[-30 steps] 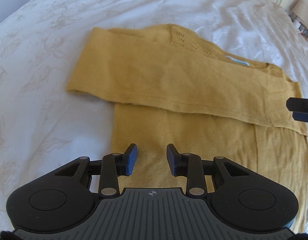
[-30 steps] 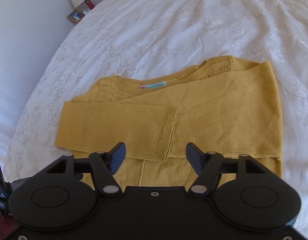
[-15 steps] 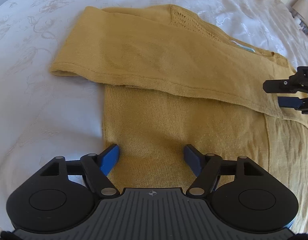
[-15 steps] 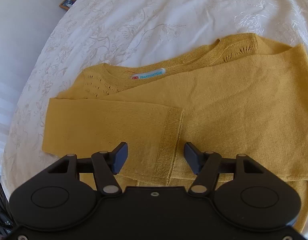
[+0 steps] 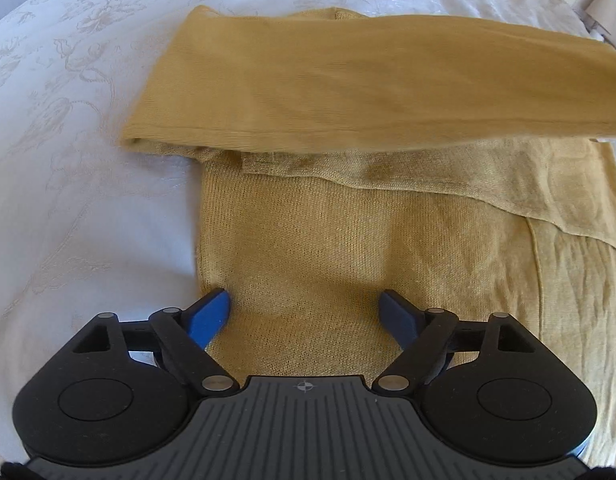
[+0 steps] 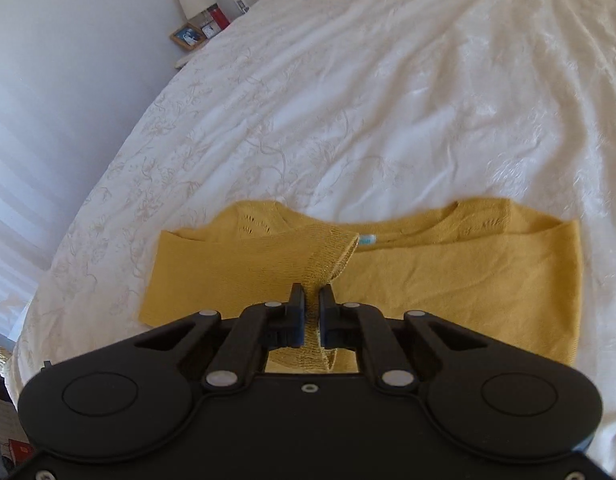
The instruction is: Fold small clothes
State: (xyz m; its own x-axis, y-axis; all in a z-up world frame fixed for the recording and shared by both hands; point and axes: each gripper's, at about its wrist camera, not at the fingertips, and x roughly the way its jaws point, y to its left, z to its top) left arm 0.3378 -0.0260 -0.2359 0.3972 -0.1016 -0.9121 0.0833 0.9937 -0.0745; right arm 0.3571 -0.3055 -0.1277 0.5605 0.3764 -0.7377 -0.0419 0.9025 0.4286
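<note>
Sweater, mustard fine knit, is laid on a white embossed bedspread; its neck label is half hidden by the lifted ribbed cuff. Raised sleeve is motion-blurred. Right gripper is pinched on the cuff. Left gripper is spread, opening, hem between its jaws ungripped

neck label on yellow sweater, print too small to read
</note>
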